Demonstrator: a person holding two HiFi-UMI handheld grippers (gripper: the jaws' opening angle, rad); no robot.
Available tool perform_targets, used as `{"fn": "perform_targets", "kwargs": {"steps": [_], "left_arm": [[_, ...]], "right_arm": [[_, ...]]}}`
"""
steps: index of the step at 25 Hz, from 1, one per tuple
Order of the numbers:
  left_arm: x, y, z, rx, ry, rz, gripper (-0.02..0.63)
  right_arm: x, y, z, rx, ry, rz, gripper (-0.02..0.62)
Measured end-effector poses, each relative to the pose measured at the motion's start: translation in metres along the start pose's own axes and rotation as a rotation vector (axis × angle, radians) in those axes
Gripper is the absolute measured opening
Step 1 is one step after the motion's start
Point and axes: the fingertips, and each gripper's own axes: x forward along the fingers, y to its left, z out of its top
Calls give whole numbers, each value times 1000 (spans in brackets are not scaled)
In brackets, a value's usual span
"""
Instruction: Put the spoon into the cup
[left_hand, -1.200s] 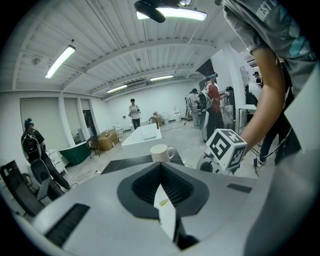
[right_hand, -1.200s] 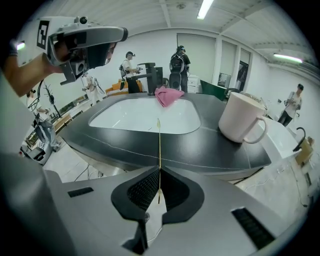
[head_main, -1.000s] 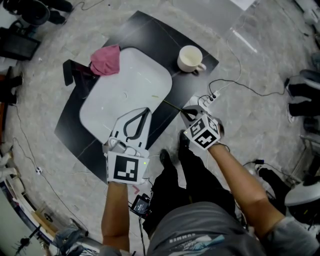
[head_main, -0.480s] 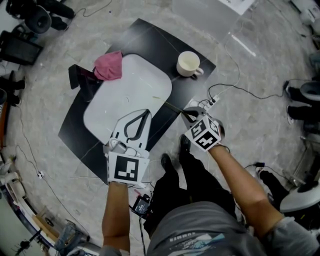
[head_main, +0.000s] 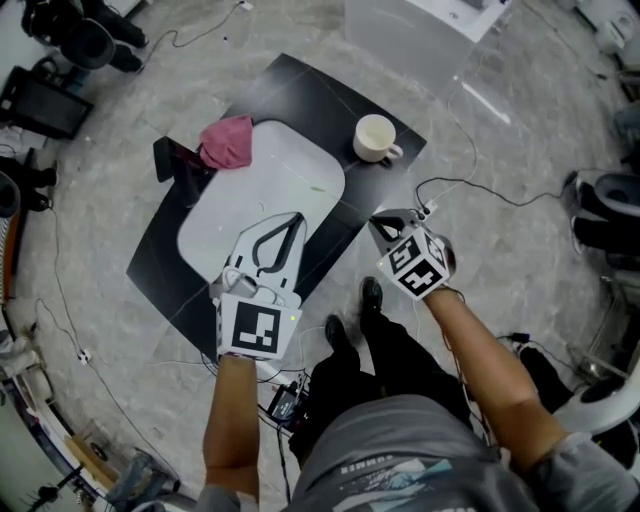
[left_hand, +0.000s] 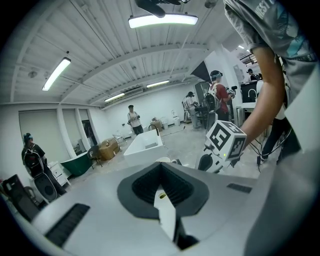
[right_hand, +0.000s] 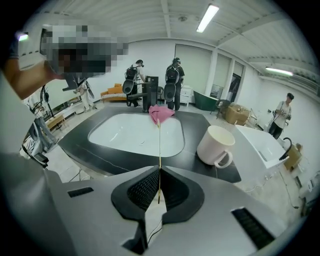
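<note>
Pinching the thin spoon (right_hand: 159, 142), clearest in its own view, right gripper (right_hand: 159, 171); left gripper (left_hand: 161, 166) closed.

Bare mat (head_main: 300, 100) around cup (head_main: 375, 137)

One cup (head_main: 374, 136), one spoon (right_hand: 159, 150), one pink cloth (head_main: 228, 142) — one tray (head_main: 230, 215), one mat (head_main: 300, 95).

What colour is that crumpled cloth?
The cloth is pink, seen best in the head view.
</note>
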Motion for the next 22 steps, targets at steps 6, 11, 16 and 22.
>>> {"fn": "perform_targets", "kwargs": {"steps": [6,11,16,22], "left_arm": [[-4,6,23,33,-31,1,2],[-4,10,45,71,-54,-2,2],[-5,16,60,95,-65,1,2],[0,20,70,112,-69,-7,2]], "right_arm": [[-21,-16,14,-3,-15,-46,32],[-41,-35,25,-11,-27,-82,32],[-55,-56,25,16,-22,-114,32],[-65,-86,24,32,-4,-154,32]]}}
